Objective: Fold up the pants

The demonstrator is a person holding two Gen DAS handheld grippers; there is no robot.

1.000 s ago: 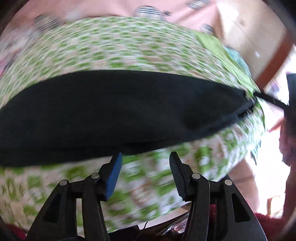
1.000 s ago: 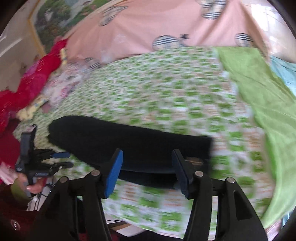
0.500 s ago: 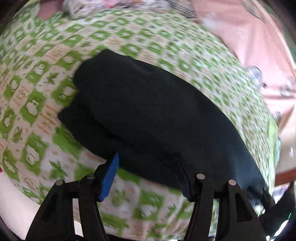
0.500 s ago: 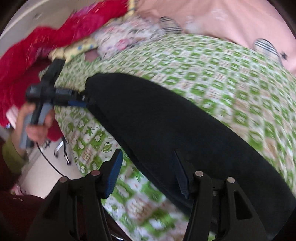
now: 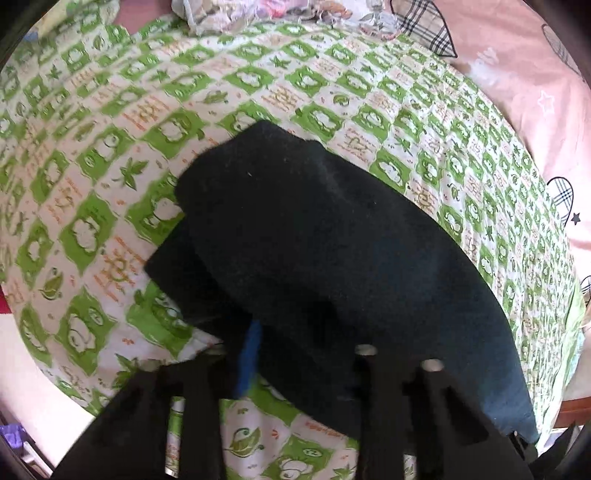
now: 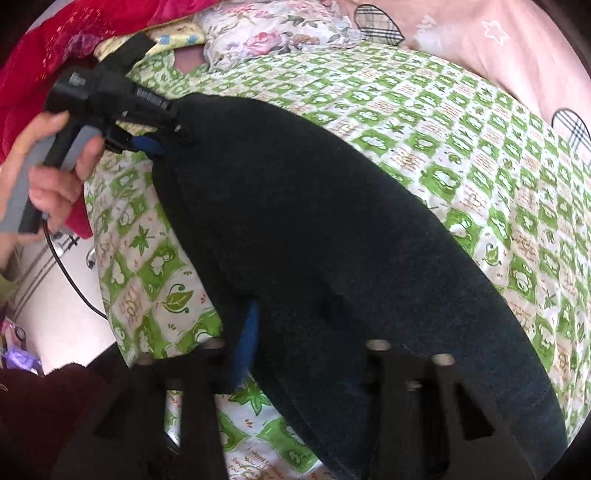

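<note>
The black pants (image 5: 332,251) lie folded lengthwise on the green-and-white patterned sheet (image 5: 110,155), one layer over the other. My left gripper (image 5: 295,332) is open, its jaws straddling the near edge of the pants at one end. It also shows in the right wrist view (image 6: 162,142), held by a hand at the far end of the pants (image 6: 314,229). My right gripper (image 6: 299,328) is open, its jaws astride the near edge of the pants; the right finger is hard to tell from the black cloth.
A pink blanket (image 5: 535,74) with checked patches covers the far side of the bed. A floral pillow (image 6: 266,33) and red cloth (image 6: 44,48) lie at the bed's head. The bed's edge and the floor (image 6: 55,295) are at the left.
Both grippers have swung and dropped onto the near edge of the pants, one at each end. The jaws stay open.
</note>
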